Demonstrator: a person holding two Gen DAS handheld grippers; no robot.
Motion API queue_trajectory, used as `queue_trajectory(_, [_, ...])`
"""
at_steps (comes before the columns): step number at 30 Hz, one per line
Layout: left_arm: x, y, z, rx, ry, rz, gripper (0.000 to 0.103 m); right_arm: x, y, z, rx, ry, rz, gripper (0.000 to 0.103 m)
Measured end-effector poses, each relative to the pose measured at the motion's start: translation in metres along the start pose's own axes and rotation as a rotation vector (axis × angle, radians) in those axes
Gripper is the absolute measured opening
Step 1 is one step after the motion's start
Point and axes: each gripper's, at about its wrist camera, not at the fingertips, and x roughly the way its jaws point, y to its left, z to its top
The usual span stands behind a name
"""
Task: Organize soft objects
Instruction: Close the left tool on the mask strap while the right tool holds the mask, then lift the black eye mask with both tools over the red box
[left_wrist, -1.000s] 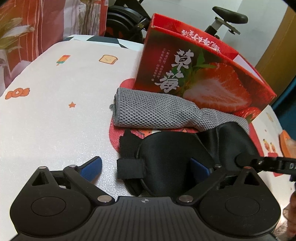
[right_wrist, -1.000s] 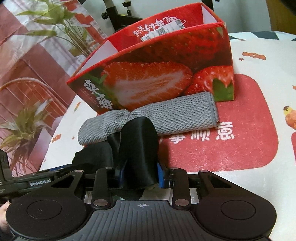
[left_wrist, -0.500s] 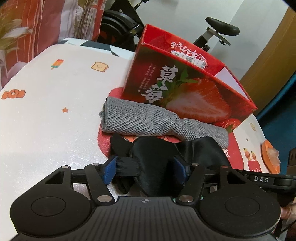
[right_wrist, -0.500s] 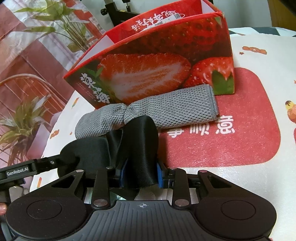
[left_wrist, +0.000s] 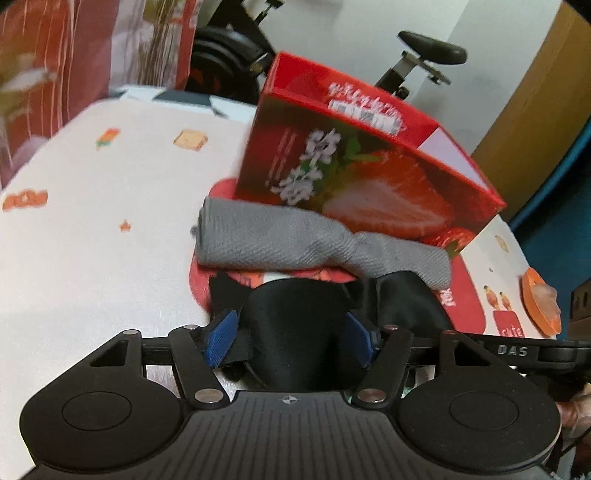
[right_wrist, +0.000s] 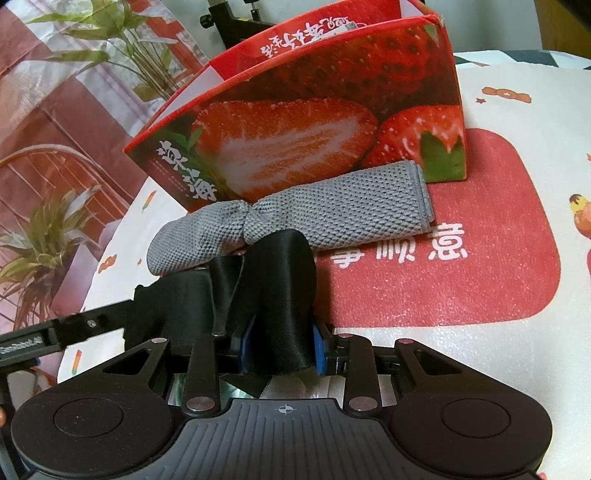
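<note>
A: Nearest first, what has hold of the black eye mask (left_wrist: 295, 325)?

B: Both. The left gripper (left_wrist: 290, 338) is clamped across one end, the right gripper (right_wrist: 282, 349) pinches the other, folded end.

A: So how to move it well?

B: I'd lift both ends level, so it clears the grey cloth (right_wrist: 295, 218) lying just behind and touching it, then carry on to the open strawberry box (right_wrist: 314, 122) and let go over it

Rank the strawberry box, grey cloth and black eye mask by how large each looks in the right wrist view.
1. Strawberry box
2. Grey cloth
3. Black eye mask, though nearness to the camera makes ranks two and three unsure.
</note>
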Motion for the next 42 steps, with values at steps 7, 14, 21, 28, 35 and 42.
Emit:
queue_trajectory(7, [0.008,0.005,-0.003,-0.034,0.029,-0.004,0.069,0.002,0.0,0.0,-0.001,0.007,-0.003,0.029])
queue_trajectory(14, [0.012,0.007,-0.002,-0.046,0.042,0.012,0.07,0.002,-0.001,-0.001,0.003,0.008,0.0,0.029])
queue_trajectory(21, [0.002,-0.001,-0.001,-0.054,0.026,-0.061,0.07,0.001,-0.002,-0.001,0.004,0.009,-0.001,0.029])
queue_trajectory(28, [0.01,-0.004,-0.002,-0.075,0.043,-0.083,0.055,0.001,-0.001,-0.001,-0.001,0.007,-0.003,0.029])
queue_trajectory(35, [0.006,-0.003,0.005,-0.08,0.02,-0.09,0.041,-0.012,0.011,0.003,-0.075,-0.04,0.003,0.023])
queue_trajectory(42, [-0.017,-0.011,0.023,-0.046,-0.078,-0.096,0.03,-0.036,0.031,0.016,-0.171,-0.117,0.027,0.015])
